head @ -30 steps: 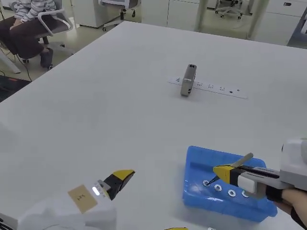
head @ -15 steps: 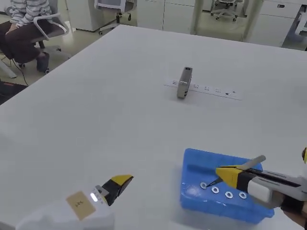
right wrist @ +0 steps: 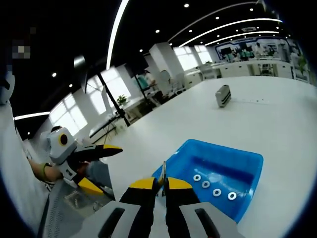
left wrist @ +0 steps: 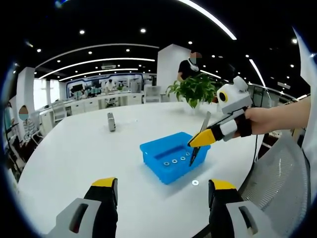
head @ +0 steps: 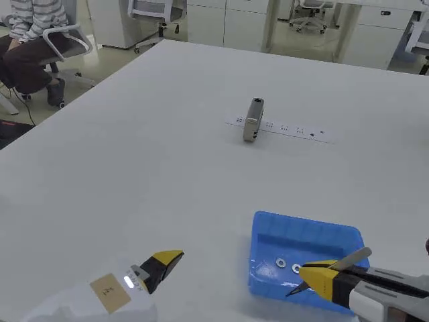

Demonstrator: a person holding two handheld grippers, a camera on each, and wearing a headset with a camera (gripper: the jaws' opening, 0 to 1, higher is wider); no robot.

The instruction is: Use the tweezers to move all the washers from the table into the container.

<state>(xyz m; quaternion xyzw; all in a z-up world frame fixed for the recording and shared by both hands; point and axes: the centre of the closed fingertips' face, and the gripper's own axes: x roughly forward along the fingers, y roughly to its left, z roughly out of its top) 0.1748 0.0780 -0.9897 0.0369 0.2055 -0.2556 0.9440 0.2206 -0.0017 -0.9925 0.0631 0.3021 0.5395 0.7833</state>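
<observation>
A blue container (head: 305,235) stands on the white table, near right, with several flat washers (head: 280,262) on its floor. My right gripper (head: 314,274) hovers over its near edge, shut on thin tweezers (head: 293,290) whose tips point down at the near wall. The right gripper view shows the tweezers (right wrist: 164,172) clamped between the jaws, and the washers (right wrist: 214,188) in a row in the container (right wrist: 247,163). My left gripper (left wrist: 161,186) is open and empty, left of the container (left wrist: 171,148). One washer (left wrist: 195,182) lies on the table before it.
A small grey device (head: 253,119) stands upright mid-table beside a flush strip of sockets (head: 288,128). A seated person (head: 27,40) and office chairs are beyond the far left table edge. A potted plant (left wrist: 194,89) stands behind the table.
My right gripper has drawn the tweezers back from over the washers to the container's near edge. The head camera has shifted; the left gripper stays about where it was.
</observation>
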